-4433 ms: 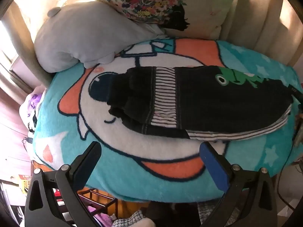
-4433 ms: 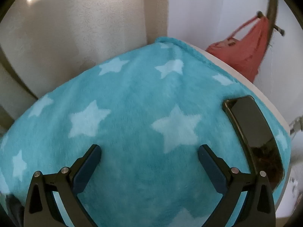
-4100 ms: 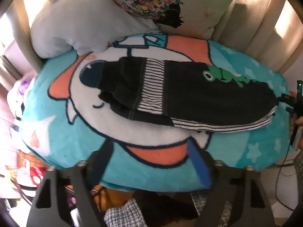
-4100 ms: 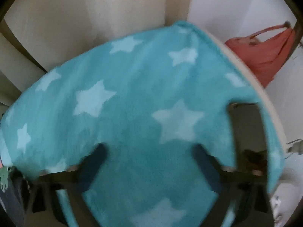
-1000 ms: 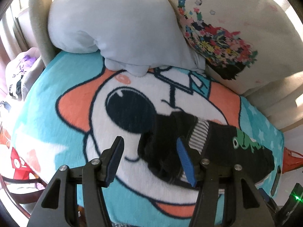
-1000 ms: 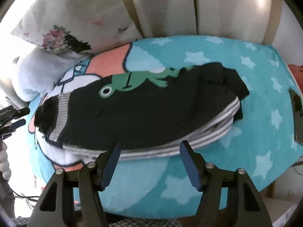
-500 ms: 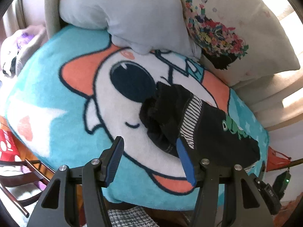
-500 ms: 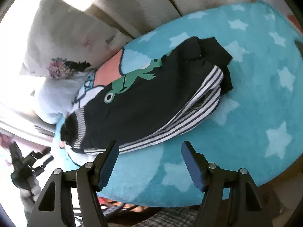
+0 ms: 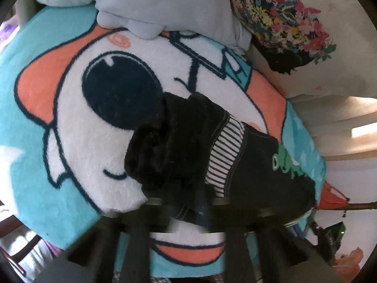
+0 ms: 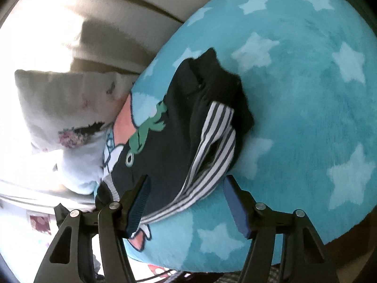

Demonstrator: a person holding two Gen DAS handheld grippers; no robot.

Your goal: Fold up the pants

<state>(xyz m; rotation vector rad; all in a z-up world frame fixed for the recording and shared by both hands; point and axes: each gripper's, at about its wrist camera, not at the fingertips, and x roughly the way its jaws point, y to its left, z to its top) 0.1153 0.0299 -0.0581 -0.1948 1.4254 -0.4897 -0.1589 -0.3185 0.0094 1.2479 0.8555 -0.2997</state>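
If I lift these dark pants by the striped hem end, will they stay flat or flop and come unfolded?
Likely floppy: the pants lie in soft stacked layers, and the striped hem already gapes open. A one-end lift would probably let the layers sag apart. The fleecy blanket may drag on them, so sliding could bunch the fabric.

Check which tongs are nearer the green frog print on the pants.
Right, probably. The right tongs straddle the pants' striped edge just below the frog print; the left tongs, motion-blurred, sit at the cuff end, with the frog farther along.
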